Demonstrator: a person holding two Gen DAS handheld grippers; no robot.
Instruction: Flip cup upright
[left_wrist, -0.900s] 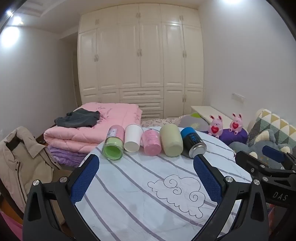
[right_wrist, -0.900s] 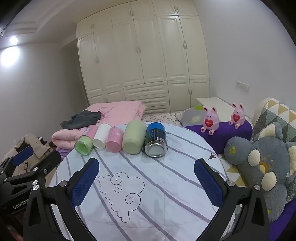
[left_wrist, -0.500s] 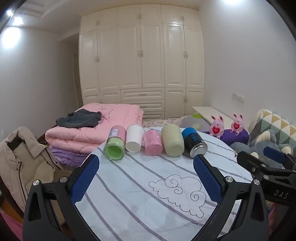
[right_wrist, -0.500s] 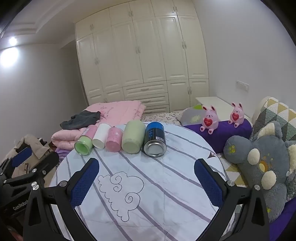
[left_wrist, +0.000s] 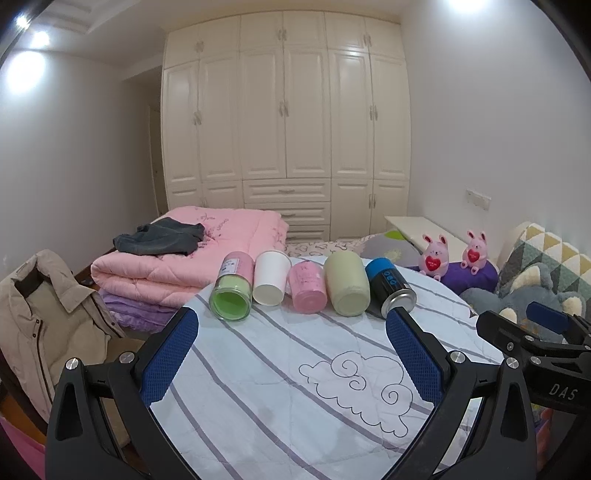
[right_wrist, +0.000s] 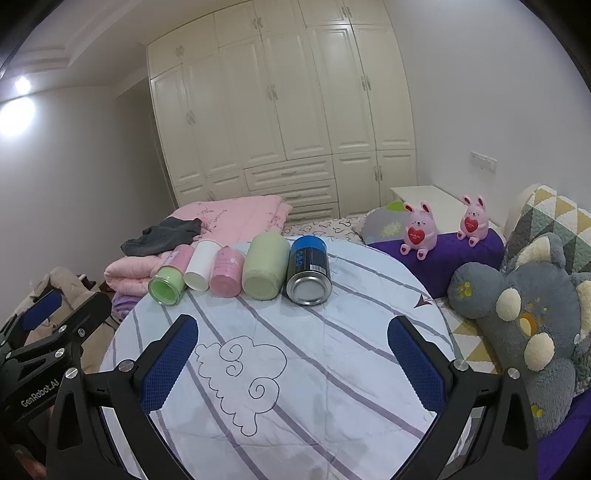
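Note:
Several cups lie on their sides in a row at the far edge of a round table with a striped cloth: a green-and-pink cup, a white cup, a pink cup, a pale green cup and a blue can. In the right wrist view the row runs from the green-and-pink cup to the blue can. My left gripper is open and empty, short of the row. My right gripper is open and empty, also short of it.
Folded pink quilts with dark clothing lie behind the table. A beige jacket hangs at the left. Two pink bunny toys, a grey plush toy and pillows sit at the right. White wardrobes fill the back wall.
Both grippers have edged slightly closer to the row of cups. The cups have not moved.

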